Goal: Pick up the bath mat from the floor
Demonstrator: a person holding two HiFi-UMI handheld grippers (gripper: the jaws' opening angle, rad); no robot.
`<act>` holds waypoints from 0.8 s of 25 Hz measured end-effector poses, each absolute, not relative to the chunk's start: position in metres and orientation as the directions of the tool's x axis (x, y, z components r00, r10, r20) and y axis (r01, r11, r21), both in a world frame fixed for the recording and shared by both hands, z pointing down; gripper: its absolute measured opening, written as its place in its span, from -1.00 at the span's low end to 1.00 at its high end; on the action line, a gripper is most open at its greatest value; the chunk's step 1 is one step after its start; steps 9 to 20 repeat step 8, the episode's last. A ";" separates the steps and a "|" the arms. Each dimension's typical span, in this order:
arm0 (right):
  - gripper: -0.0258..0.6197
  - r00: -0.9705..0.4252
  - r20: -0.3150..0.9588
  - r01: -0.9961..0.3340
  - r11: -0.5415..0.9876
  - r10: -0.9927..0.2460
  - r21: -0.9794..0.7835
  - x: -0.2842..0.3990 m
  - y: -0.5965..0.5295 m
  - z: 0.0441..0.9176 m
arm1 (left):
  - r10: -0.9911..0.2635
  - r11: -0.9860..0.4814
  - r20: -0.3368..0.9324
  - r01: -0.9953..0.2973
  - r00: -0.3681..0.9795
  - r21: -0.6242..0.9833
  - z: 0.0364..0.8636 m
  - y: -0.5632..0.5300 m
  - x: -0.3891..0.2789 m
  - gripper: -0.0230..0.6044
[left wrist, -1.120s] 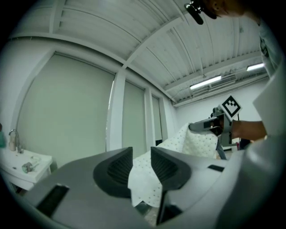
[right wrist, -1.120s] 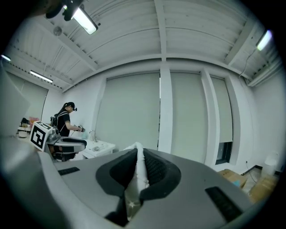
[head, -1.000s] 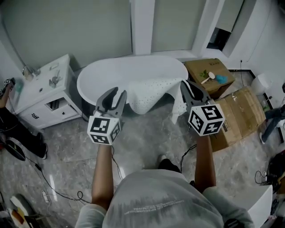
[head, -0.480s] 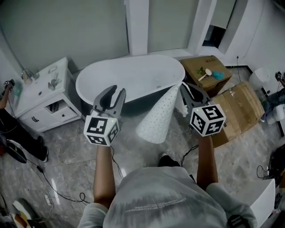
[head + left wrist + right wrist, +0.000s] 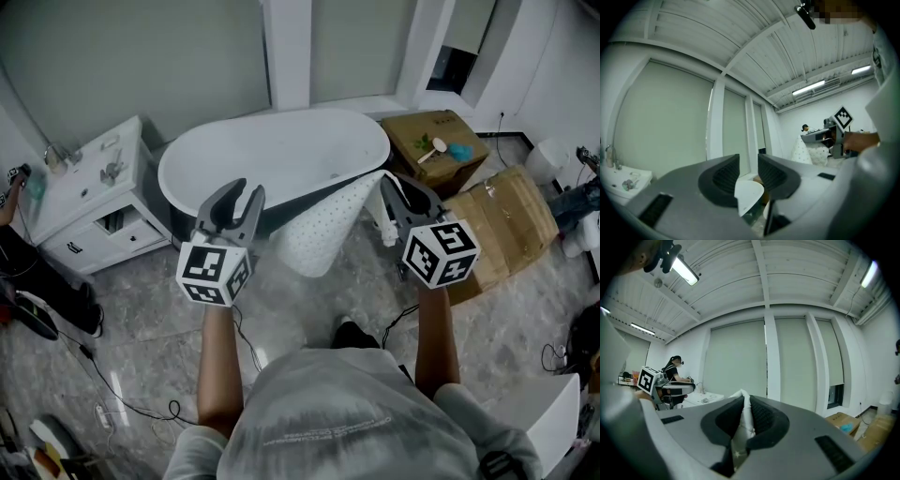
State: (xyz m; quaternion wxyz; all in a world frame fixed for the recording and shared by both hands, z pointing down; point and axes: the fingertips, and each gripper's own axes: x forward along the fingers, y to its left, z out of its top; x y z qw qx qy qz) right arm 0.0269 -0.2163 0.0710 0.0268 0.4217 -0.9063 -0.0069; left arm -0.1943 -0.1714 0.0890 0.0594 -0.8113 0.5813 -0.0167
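The bath mat (image 5: 323, 230) is white and dotted with small holes. It hangs in a cone shape in front of the bathtub, held by one edge. My right gripper (image 5: 387, 192) is shut on that edge, and the right gripper view shows the white mat (image 5: 740, 430) pinched between the dark pads (image 5: 761, 416). My left gripper (image 5: 234, 202) is held level to the left of the mat, apart from it. Its jaws stand open with nothing between them (image 5: 748, 168). In the left gripper view the mat (image 5: 804, 151) hangs below the right gripper (image 5: 820, 137).
A white bathtub (image 5: 272, 150) stands just behind the mat. A white cabinet with a sink (image 5: 84, 202) is at the left. Cardboard boxes (image 5: 431, 141) and flattened cardboard (image 5: 506, 225) lie at the right. Cables (image 5: 122, 394) run over the grey floor at the lower left.
The mat lay spread over the tub's rim a second ago. It now hangs free from the right gripper as a cone. Both grippers have barely shifted.
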 end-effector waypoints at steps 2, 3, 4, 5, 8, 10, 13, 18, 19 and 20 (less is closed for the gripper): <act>-0.81 -0.642 0.038 -0.765 0.643 -0.765 0.036 0.029 -0.217 0.070 | -0.946 -0.316 -0.040 -0.941 0.322 -0.118 0.090 -0.172 -0.193 -0.52; -0.81 -0.641 0.036 -0.766 0.642 -0.766 0.035 0.031 -0.218 0.069 | -0.946 -0.315 -0.039 -0.942 0.321 -0.119 0.090 -0.172 -0.192 -0.52; -0.81 -0.640 0.034 -0.767 0.641 -0.768 0.033 0.032 -0.218 0.069 | -0.947 -0.313 -0.037 -0.942 0.320 -0.121 0.090 -0.173 -0.191 -0.52; -0.81 -0.638 0.033 -0.769 0.639 -0.770 0.030 0.034 -0.219 0.069 | -0.947 -0.312 -0.035 -0.942 0.318 -0.121 0.090 -0.173 -0.190 -0.52; -0.81 -0.631 0.028 -0.775 0.632 -0.775 0.019 0.041 -0.221 0.068 | -0.949 -0.309 -0.032 -0.943 0.315 -0.120 0.091 -0.172 -0.188 -0.52; -0.81 -0.631 0.028 -0.775 0.632 -0.775 0.019 0.041 -0.221 0.068 | -0.949 -0.309 -0.032 -0.943 0.315 -0.120 0.091 -0.172 -0.188 -0.52; -0.81 -0.631 0.028 -0.775 0.632 -0.775 0.019 0.041 -0.221 0.068 | -0.949 -0.309 -0.032 -0.943 0.315 -0.120 0.091 -0.172 -0.188 -0.52; -0.81 -0.631 0.028 -0.775 0.632 -0.775 0.019 0.041 -0.221 0.068 | -0.949 -0.309 -0.032 -0.943 0.315 -0.120 0.091 -0.172 -0.188 -0.52; -0.81 -0.631 0.028 -0.775 0.632 -0.775 0.019 0.041 -0.221 0.068 | -0.949 -0.309 -0.032 -0.943 0.315 -0.120 0.091 -0.172 -0.188 -0.52; -0.81 -0.631 0.028 -0.775 0.632 -0.775 0.019 0.041 -0.221 0.068 | -0.949 -0.309 -0.032 -0.943 0.315 -0.120 0.091 -0.172 -0.188 -0.52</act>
